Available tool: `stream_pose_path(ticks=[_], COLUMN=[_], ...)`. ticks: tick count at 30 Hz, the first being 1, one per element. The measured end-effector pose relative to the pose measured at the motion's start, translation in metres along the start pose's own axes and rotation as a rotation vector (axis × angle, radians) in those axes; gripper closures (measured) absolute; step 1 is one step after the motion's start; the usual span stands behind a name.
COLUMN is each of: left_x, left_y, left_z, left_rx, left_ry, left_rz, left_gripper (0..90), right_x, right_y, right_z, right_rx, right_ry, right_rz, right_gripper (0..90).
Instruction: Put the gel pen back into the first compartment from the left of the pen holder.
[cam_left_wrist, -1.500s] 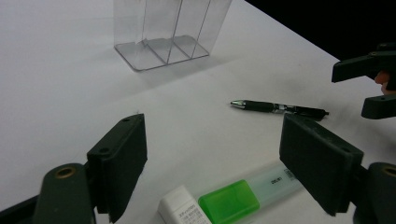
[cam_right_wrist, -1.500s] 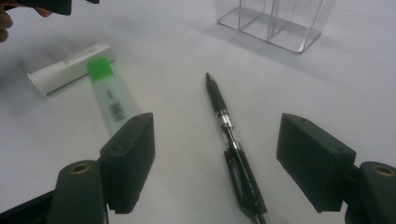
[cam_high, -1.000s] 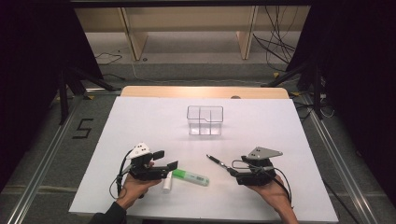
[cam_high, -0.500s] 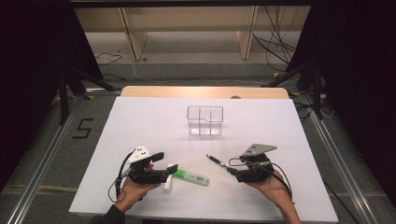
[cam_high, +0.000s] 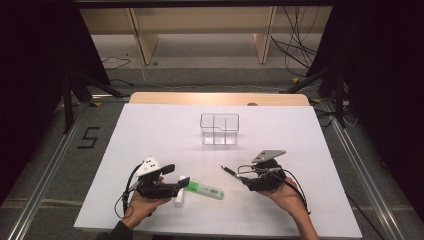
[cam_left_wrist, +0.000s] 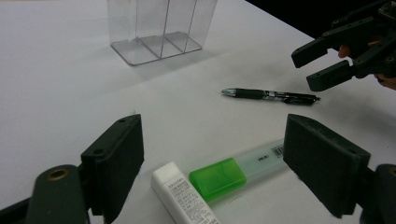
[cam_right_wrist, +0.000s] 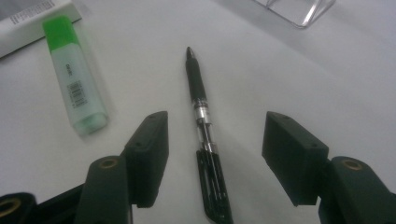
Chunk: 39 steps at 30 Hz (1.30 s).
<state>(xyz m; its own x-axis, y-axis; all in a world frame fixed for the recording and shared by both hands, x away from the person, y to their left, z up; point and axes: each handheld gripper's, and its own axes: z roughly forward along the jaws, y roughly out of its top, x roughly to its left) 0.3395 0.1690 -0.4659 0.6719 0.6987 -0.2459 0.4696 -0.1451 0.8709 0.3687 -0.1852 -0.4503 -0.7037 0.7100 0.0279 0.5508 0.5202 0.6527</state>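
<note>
A black pen (cam_high: 229, 170) lies on the white table (cam_high: 165, 135), right of a green highlighter (cam_high: 205, 189) and a white eraser (cam_high: 179, 198). My right gripper (cam_right_wrist: 215, 135) straddles the rear end of the pen (cam_right_wrist: 198, 93). Its jaws have just been closing, and the pads stand clear of the barrel on both sides. My left gripper (cam_left_wrist: 219, 149) is open wide, with the highlighter's green cap (cam_left_wrist: 217, 177) and the eraser (cam_left_wrist: 180, 193) low between its jaws, untouched. The right gripper (cam_left_wrist: 322, 63) also shows at the far right of the left gripper view, just past the pen (cam_left_wrist: 271, 95).
A clear plastic box with dividers (cam_high: 219, 129) stands upright at the middle of the table, beyond both grippers. The table's near edge runs just behind the person's hands. Dark floor, cables and wooden shelf legs lie beyond the far edge.
My right gripper has slid a little to the left, over the pen's rear end, and its jaws stand narrower. The left gripper, highlighter, eraser and box have not moved.
</note>
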Motion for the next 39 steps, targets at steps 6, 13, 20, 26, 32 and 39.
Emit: stream_pose_path(ticks=[6,13,20,26,32,39], left_x=[0.0,-0.001,-0.001,-0.001,-0.001,-0.001], left_y=[0.0,-0.001,-0.001,-0.001,-0.001,-0.001], left_z=[-0.001,-0.002,-0.001,-0.001,-0.001,-0.001], left_rx=[0.005,0.007,0.009,0.012,0.01,0.009], left_ry=[0.001,0.0,0.0,0.001,0.001,0.003], left_rz=[0.006,0.011,0.011,0.017,0.015,0.015], left_gripper=[20.2,20.2,20.2,20.2,20.2,20.2], right_x=[0.003,0.006,0.005,0.003,0.004,0.005], right_y=[0.01,0.02,0.023,0.024,0.028,0.033], right_z=[0.013,0.027,0.036,0.041,0.043,0.047], right_rx=[0.054,0.107,0.165,0.194,0.22,0.253], right_ry=[0.005,-0.001,0.003,0.008,0.011,0.011], right_rz=[-0.006,-0.015,-0.009,-0.011,-0.018,-0.031], right_gripper=[47.0,54.4,61.9,65.9,68.4,70.9])
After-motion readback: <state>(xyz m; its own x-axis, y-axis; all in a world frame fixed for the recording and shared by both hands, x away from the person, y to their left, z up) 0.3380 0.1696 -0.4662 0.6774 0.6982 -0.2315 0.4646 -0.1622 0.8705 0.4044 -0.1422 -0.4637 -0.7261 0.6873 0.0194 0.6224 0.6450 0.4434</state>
